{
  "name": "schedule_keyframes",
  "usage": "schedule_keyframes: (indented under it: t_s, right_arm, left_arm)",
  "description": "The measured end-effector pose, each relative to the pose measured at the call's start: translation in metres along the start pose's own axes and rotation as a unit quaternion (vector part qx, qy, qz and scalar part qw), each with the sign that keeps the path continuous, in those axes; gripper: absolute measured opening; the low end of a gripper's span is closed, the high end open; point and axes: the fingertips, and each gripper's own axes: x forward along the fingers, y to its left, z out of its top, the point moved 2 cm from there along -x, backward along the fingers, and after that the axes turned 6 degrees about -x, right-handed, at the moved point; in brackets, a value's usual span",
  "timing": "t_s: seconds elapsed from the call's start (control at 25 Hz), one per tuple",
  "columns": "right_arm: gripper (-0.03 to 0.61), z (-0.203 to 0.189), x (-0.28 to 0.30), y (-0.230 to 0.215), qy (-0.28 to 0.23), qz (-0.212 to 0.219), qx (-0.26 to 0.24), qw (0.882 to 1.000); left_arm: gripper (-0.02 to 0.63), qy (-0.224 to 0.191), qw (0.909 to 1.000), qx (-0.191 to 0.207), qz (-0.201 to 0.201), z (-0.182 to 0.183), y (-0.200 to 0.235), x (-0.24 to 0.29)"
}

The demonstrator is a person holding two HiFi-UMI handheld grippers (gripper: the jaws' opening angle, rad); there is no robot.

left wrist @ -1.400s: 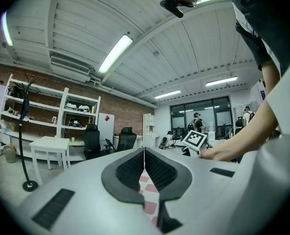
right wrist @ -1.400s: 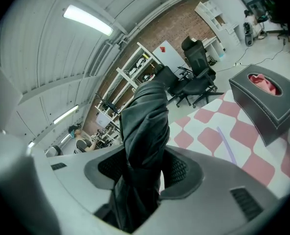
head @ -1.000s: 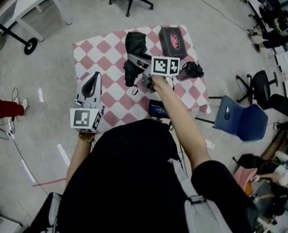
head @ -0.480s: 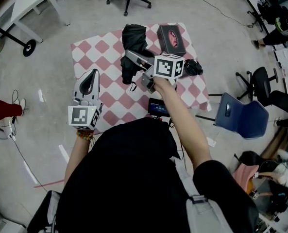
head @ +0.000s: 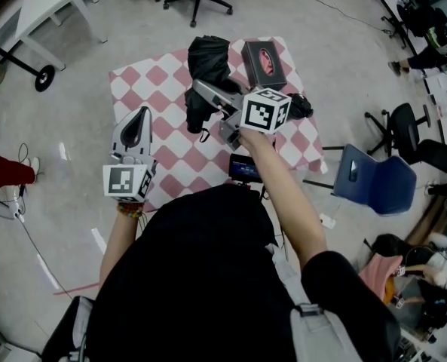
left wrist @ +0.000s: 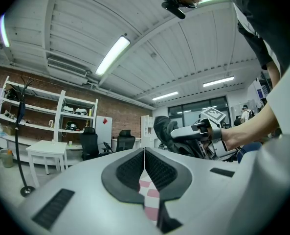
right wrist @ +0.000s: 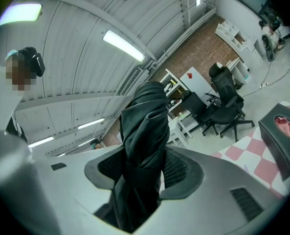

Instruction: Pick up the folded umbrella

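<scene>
Head view: your right gripper (head: 203, 95), upper centre, clamps one folded black umbrella (head: 206, 62) above the checked tablecloth (head: 151, 78). The umbrella looks lifted clear of the cloth, so the pick-up seems all but done; only carrying it off could remain. One tissue box (head: 265, 61) sits just right of it. Your left gripper (head: 139, 123) hangs at centre left.

Left gripper view: its jaws are pressed together at lower centre, with nothing between them.

Right gripper view: the jaws stand wide, pads squeezing the umbrella's bundled fabric at centre frame.

Count: two grippers, one umbrella, one tissue box.
</scene>
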Motion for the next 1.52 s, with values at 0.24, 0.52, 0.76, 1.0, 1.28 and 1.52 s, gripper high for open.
schedule_keyframes:
  t_s: [0.24,0.52,0.76,1.0,1.28,1.52]
  right_arm:
    - [0.215,0.002,-0.008,0.011,-0.01,0.012,-0.018,1.0]
    - [0.215,0.008,-0.014,0.022,-0.027,0.007,-0.055,0.998]
    - [0.215,0.008,-0.019,0.03,-0.039,0.019,-0.061,0.997]
    - [0.215,0.004,-0.019,0.034,-0.036,0.027,-0.058,0.997]
    - [0.215,0.0,-0.02,0.043,-0.039,0.039,-0.063,0.996]
    - [0.215,-0.003,-0.023,0.049,-0.046,0.044,-0.067,0.996]
  left_arm:
    - [0.015,-0.008,1.0,0.002,-0.003,0.004,-0.004,0.002]
    - [0.015,-0.011,0.9999,0.001,-0.012,0.007,-0.011,0.008]
    - [0.015,-0.01,0.9998,0.0,-0.015,0.008,-0.013,0.008]
    - [0.015,-0.011,0.9998,0.0,-0.017,0.009,-0.015,0.011]
    - [0.015,-0.01,0.9998,-0.001,-0.019,0.006,-0.017,0.01]
    - [0.015,-0.007,0.9998,-0.001,-0.019,0.004,-0.019,0.008]
